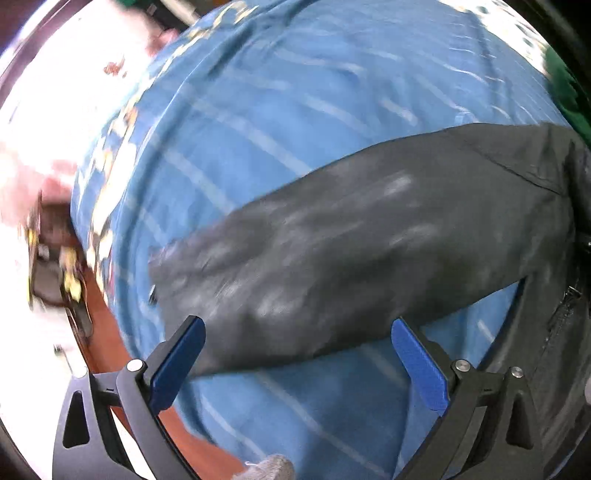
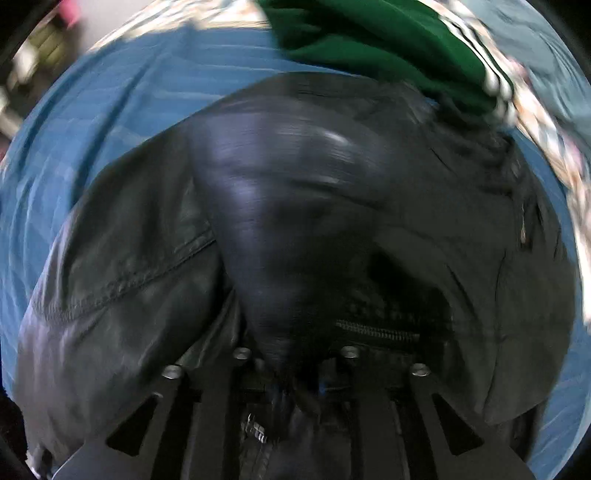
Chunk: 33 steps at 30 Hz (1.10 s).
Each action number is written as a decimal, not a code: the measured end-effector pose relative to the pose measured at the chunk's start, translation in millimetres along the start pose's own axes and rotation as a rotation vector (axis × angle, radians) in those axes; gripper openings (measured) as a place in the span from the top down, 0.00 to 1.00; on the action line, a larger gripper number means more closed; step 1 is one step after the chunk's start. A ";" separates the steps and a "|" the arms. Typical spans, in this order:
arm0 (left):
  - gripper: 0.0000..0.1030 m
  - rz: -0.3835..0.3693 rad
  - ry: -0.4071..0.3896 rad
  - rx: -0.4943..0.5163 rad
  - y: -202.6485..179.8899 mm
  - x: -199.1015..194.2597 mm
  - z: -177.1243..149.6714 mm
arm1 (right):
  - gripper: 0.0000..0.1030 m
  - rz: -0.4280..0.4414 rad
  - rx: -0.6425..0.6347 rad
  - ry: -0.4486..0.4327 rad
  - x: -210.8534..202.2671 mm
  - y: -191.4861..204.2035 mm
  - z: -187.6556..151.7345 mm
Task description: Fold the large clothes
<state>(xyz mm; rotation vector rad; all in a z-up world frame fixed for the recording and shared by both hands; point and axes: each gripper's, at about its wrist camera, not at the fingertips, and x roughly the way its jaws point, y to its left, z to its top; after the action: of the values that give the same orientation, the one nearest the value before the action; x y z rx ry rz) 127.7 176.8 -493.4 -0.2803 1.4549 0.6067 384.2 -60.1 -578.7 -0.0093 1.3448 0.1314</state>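
A black leather jacket lies on a blue striped bedsheet (image 1: 280,110). In the left wrist view one sleeve (image 1: 351,251) stretches from the right edge down to the lower left. My left gripper (image 1: 297,334) is open and empty, its blue pads just above the sleeve's near edge. In the right wrist view the jacket (image 2: 122,236) fills the frame, with a zipper (image 2: 376,328) showing. My right gripper (image 2: 295,373) is shut on a pulled-up fold of the jacket (image 2: 280,206); the fingertips are buried in the leather.
A green garment (image 2: 376,33) with white stripes lies on the bed beyond the jacket. A floral-patterned border (image 2: 546,147) runs along the sheet's edge. In the left wrist view an orange-brown floor (image 1: 110,332) and clutter (image 1: 55,258) lie past the bed's left edge.
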 end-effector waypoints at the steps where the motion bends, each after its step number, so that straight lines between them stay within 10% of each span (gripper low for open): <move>1: 0.00 -0.038 0.027 -0.052 13.9 0.4 -5.2 | 0.37 0.073 0.027 0.005 -12.0 -3.0 -1.5; 11: 0.01 -0.562 0.220 -0.730 101.3 73.1 -25.0 | 0.25 0.188 0.233 0.041 -67.6 -88.9 -39.9; 14: 0.04 -0.550 0.188 -0.909 125.4 93.2 -17.1 | 0.25 0.187 0.295 0.079 -57.6 -112.6 -49.5; 18: 0.38 -0.408 0.174 -1.091 153.7 98.1 2.7 | 0.25 0.166 0.357 0.068 -53.0 -106.8 -49.5; 21: 0.94 -0.290 0.084 -0.974 157.3 83.6 34.2 | 0.25 0.076 0.320 0.044 -50.0 -84.5 -42.0; 26: 0.94 -0.248 -0.103 -0.747 170.1 53.8 85.0 | 0.27 0.116 0.320 0.032 -32.6 -47.9 -18.8; 28: 0.95 -0.247 -0.162 -0.684 169.0 38.1 93.8 | 0.57 0.158 0.300 0.094 -7.0 -29.4 -7.8; 33: 0.95 -0.204 -0.303 -0.480 102.3 -29.4 105.4 | 0.58 0.124 0.263 0.198 23.8 -10.6 3.0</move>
<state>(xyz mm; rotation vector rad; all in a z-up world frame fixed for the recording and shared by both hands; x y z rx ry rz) 160.7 310.3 -433.8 -0.6744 0.9622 0.7895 393.4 -68.3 -601.9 0.2895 1.5521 0.0579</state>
